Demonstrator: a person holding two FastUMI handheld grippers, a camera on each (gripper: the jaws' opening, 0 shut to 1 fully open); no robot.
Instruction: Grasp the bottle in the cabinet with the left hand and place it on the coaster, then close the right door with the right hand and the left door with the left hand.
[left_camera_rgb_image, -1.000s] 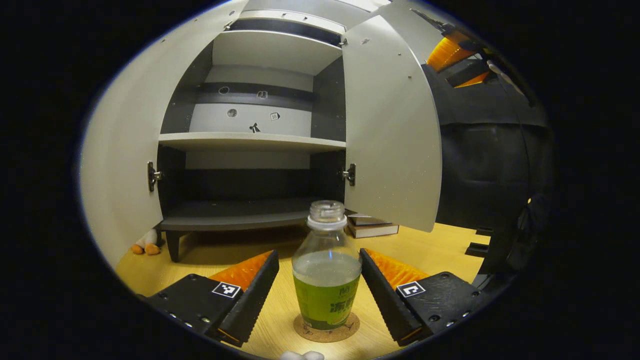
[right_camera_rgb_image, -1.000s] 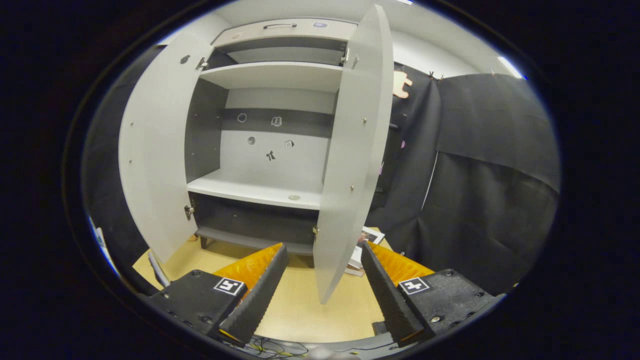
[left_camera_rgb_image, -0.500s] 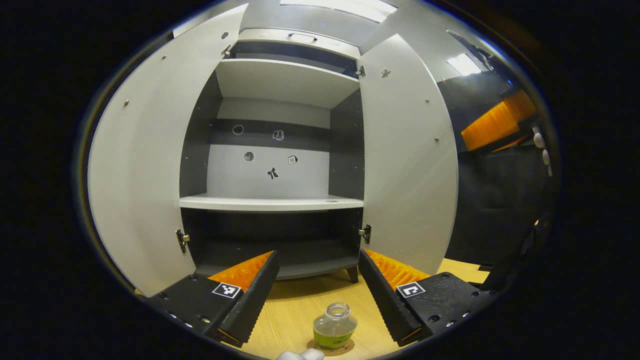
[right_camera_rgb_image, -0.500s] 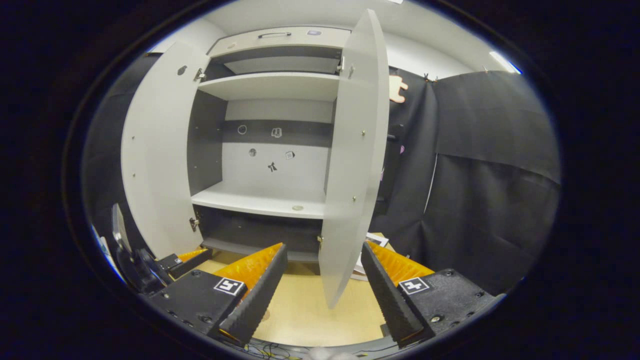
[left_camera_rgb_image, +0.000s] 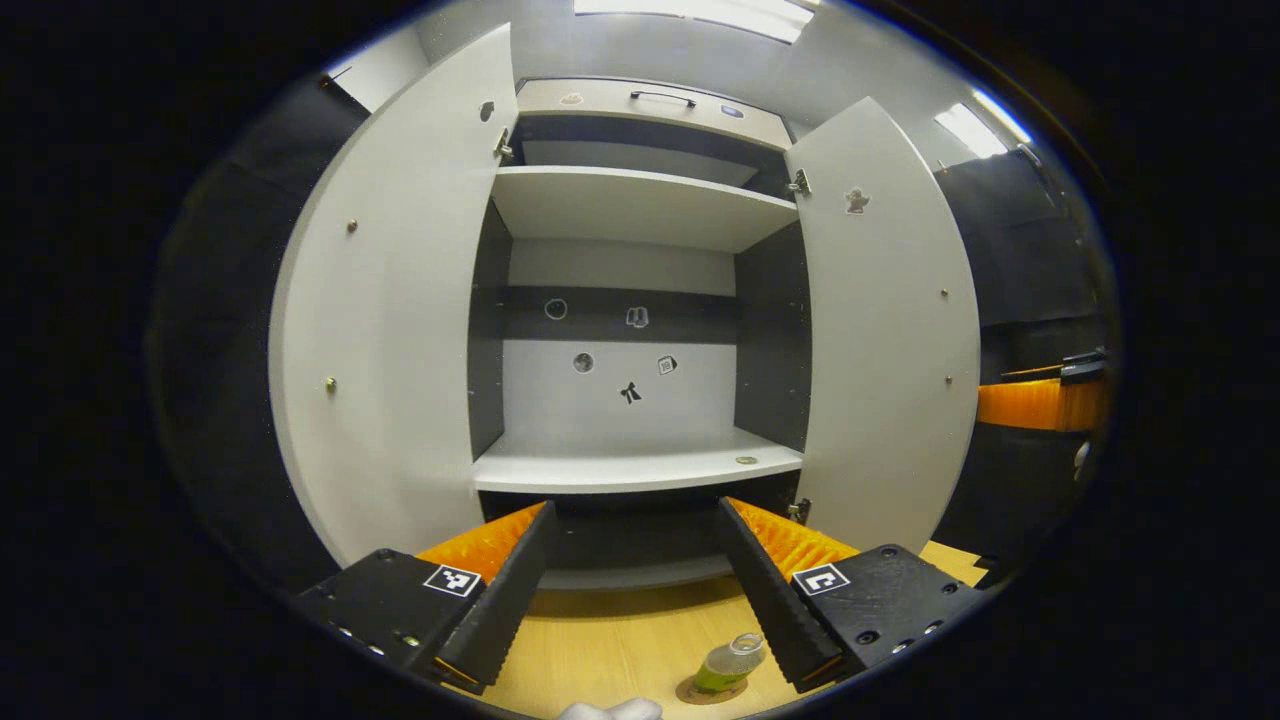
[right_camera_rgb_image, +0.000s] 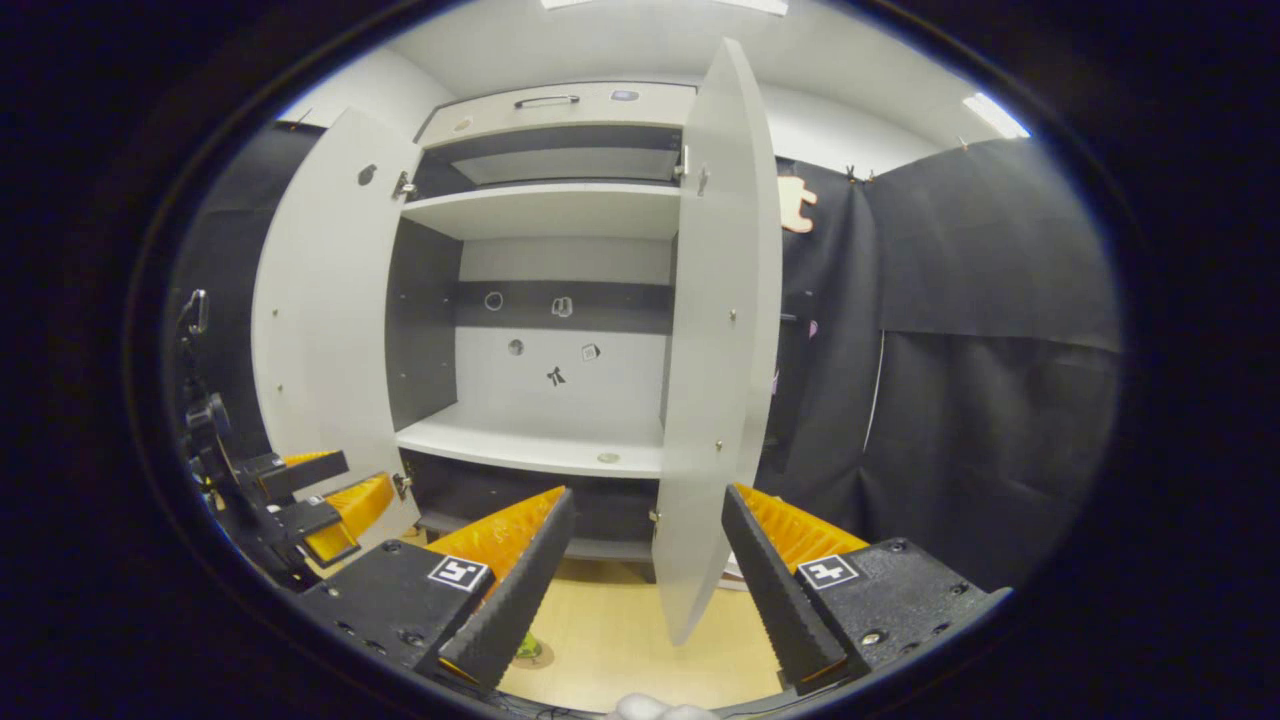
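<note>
The bottle, clear with green liquid and a green label, stands on the round cork coaster on the wooden table, low in the left gripper view. My left gripper is open, raised above and behind the bottle, facing the cabinet. A green sliver of the bottle peeks out under a finger in the right gripper view. My right gripper is open. The right door stands edge-on in line with its gap, farther off. The left door and right door both stand wide open.
The cabinet's white shelf carries a small round disc. My right gripper shows at the right edge of the left gripper view; my left gripper shows at the left of the right gripper view. Black cloth hangs to the right.
My left gripper has lifted up and back from the bottle, which stays standing on the coaster. My right gripper has risen slightly, keeping the right door's edge ahead of it.
</note>
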